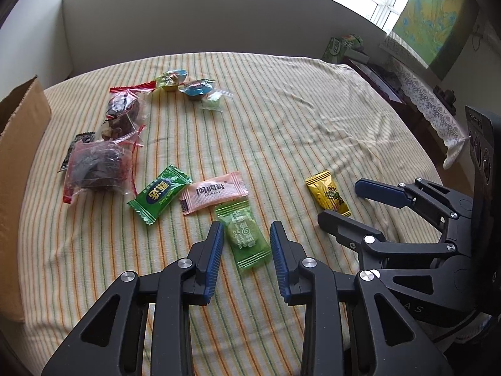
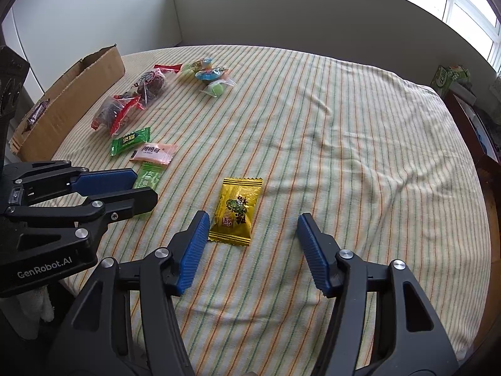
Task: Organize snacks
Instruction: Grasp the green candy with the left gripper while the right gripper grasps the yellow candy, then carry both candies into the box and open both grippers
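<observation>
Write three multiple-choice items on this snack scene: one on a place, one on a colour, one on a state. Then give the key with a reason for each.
1. Where does the cardboard box stand?
A. At the edge of the striped cloth, beyond the loose snacks
B. Beneath the gold packet
C. Inside the right gripper

2. What colour is the packet in front of the right gripper?
A. Pink
B. Gold
C. Blue

3. How does the left gripper stand to the pale green packet?
A. Pads to either side of it, with a gap at each side
B. Lifting it clear of the cloth
C. Far from it

Key: 1 A, the box sits at the cloth's border past the bagged snacks. 2 B, its wrapper is gold. 3 A, cloth shows between each pad and the packet, which lies flat.
</observation>
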Demonstrator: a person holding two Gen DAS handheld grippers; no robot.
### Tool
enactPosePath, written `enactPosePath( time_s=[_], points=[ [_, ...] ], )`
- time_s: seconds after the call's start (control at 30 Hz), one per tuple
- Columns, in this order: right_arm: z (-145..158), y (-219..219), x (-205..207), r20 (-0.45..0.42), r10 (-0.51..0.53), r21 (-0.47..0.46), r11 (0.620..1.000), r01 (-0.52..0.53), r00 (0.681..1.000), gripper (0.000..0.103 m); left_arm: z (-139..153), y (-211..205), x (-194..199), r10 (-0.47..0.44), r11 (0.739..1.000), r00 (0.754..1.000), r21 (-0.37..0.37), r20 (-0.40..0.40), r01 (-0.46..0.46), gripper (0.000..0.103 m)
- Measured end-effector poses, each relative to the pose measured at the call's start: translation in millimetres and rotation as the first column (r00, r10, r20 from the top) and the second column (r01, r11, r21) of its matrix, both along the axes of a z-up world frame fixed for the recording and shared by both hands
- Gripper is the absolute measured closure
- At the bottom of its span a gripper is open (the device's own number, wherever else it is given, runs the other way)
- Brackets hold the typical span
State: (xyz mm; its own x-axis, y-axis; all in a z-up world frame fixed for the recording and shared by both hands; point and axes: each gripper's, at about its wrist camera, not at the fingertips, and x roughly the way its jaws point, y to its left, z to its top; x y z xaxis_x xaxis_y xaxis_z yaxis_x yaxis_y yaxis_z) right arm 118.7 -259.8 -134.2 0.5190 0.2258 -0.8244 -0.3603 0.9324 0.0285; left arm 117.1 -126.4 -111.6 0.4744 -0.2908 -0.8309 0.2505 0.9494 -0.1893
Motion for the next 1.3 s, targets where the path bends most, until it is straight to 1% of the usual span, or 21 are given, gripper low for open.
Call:
enactPosePath(
  time_s=[0.2, 0.37, 0.43, 0.47, 0.5, 0.53, 0.6, 0.67, 0.97, 1.3],
  points=[
    [2.1, -3.8, 5.2, -0.001, -0.014, 0.008, 1.0, 0.014, 1.0, 0.041, -1.8, -12.2, 3.2, -0.007, 0.996, 0.999, 0.086, 0.032, 0.004, 0.074],
    [-0.4, 0.9, 9.3, -0.003, -0.008, -0.003, 1.0, 0.008, 1.0, 0.041, -2.6, -14.0, -1.4, -0.029, 0.992, 0.998, 0.122, 0.054, 0.023, 0.074],
    [-0.8, 1.5, 10.6, -0.003, -0.011, -0.003, 1.0, 0.011, 1.0, 0.041, -2.5, -13.7, -3.2, -0.035, 0.991, 0.998, 0.133, 0.06, 0.026, 0.077],
    [-0.5, 1.7, 10.9, -0.004, -0.011, 0.0, 1.0, 0.011, 1.0, 0.042, -2.6, -12.7, -3.9, -0.035, 0.99, 0.997, 0.139, 0.064, 0.026, 0.082],
    [-0.3, 1.5, 10.8, -0.004, -0.012, -0.001, 1.0, 0.012, 1.0, 0.049, -2.6, -11.4, -4.3, -0.035, 0.99, 0.997, 0.136, 0.065, 0.026, 0.082],
    [0.1, 1.3, 10.9, -0.002, -0.015, -0.006, 1.0, 0.015, 1.0, 0.053, -2.7, -9.7, -4.5, -0.035, 0.991, 0.997, 0.13, 0.065, 0.026, 0.083],
    [1.4, 0.0, 11.0, -0.002, -0.023, -0.007, 1.0, 0.023, 1.0, 0.067, -2.6, -8.4, -5.4, -0.035, 0.991, 0.997, 0.128, 0.07, 0.025, 0.083],
    [2.7, -2.5, 11.3, -0.005, -0.031, -0.003, 1.0, 0.031, 1.0, 0.075, -2.5, -8.2, -6.7, -0.032, 0.992, 0.997, 0.125, 0.074, 0.022, 0.083],
    [8.4, -3.0, 5.4, -0.004, -0.043, 0.022, 0.999, 0.043, 0.999, 0.075, 4.2, 7.1, -17.1, -0.006, 0.996, 0.996, 0.095, 0.084, -0.002, 0.084],
    [37.9, 18.0, -6.2, 0.056, -0.016, 0.045, 0.999, 0.014, 0.998, 0.075, 30.0, 32.6, -26.9, 0.042, 0.997, 0.99, 0.056, 0.135, -0.05, 0.084]
  ],
)
